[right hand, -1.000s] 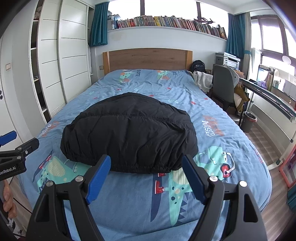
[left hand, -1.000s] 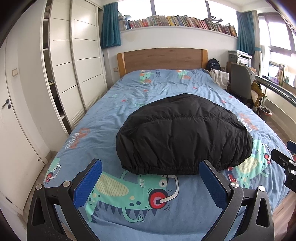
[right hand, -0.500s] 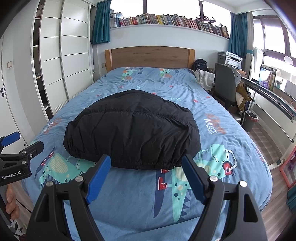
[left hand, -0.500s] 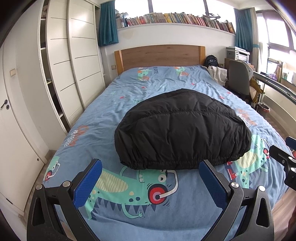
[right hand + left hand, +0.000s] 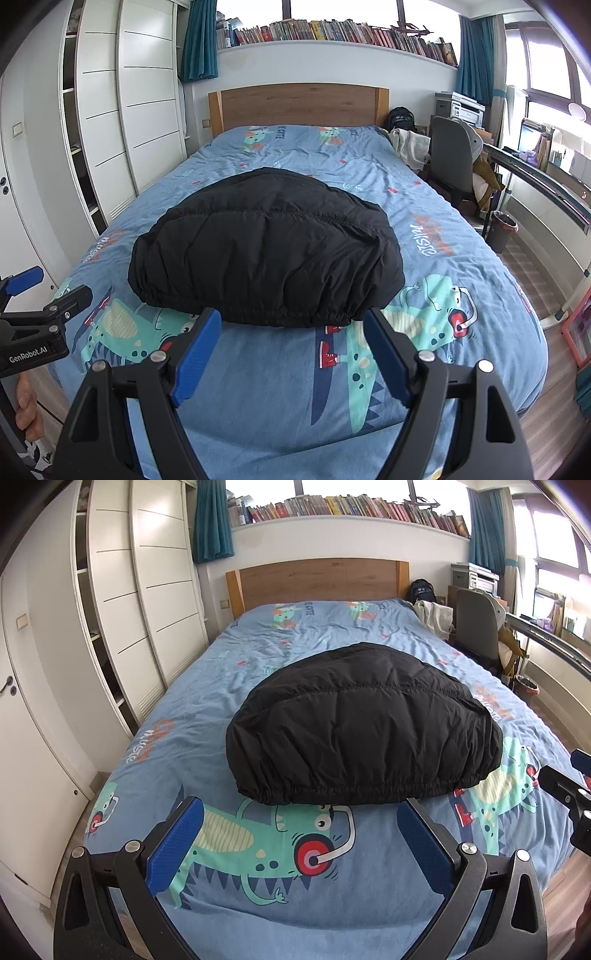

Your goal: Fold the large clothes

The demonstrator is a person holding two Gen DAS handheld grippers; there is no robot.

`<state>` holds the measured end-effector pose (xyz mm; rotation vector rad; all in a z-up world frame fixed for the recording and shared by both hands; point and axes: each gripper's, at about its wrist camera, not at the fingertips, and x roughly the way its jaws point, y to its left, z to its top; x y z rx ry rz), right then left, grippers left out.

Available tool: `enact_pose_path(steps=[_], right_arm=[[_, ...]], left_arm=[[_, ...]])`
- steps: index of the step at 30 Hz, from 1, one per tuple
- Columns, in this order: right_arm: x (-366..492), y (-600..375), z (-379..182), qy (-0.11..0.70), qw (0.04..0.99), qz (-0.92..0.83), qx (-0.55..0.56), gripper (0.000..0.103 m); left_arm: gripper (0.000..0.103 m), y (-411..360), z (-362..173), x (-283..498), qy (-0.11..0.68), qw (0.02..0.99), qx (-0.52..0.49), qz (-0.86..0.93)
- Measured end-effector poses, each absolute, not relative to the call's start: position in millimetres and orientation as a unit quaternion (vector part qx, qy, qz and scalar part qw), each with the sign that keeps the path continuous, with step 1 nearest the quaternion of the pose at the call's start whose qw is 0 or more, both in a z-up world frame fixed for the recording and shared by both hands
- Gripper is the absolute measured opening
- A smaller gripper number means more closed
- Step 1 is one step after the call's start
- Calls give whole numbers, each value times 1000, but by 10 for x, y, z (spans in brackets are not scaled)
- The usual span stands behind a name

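Black quilted puffer jacket (image 5: 364, 723) lies as 1 compact bundle mid-bed, nearer the foot edge of the blue dinosaur-print bed (image 5: 258, 904). My left tongs (image 5: 301, 843) and right tongs (image 5: 291, 349) hang empty, jaws apart. Folding looks essentially finished.

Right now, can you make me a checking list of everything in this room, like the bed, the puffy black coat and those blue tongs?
Surface: bed with a blue cartoon-print cover, lightly wrinkled.
Job's things: black puffy jacket lies bunched in a mound mid-bed, elastic hem toward the cameras; not neatly folded.
Clutter: pale cloth heaped beside the bed's far right corner.
Tongs: left tongs open, empty, short of the hem; right tongs open, empty, tips close to the hem.
Cables: nothing seen.
Surroundings: white wardrobe on the left, wooden headboard, book shelf above, grey chair and bin on the right.
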<state>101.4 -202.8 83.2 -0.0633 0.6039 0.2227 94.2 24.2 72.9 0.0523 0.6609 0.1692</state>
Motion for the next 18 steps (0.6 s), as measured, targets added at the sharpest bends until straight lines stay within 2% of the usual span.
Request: enact_pose_path(steps=[18], right_arm=[[949, -2091, 787, 302, 947, 103, -29, 79]], left_arm=[[103, 308, 685, 922, 336, 938, 14, 86]])
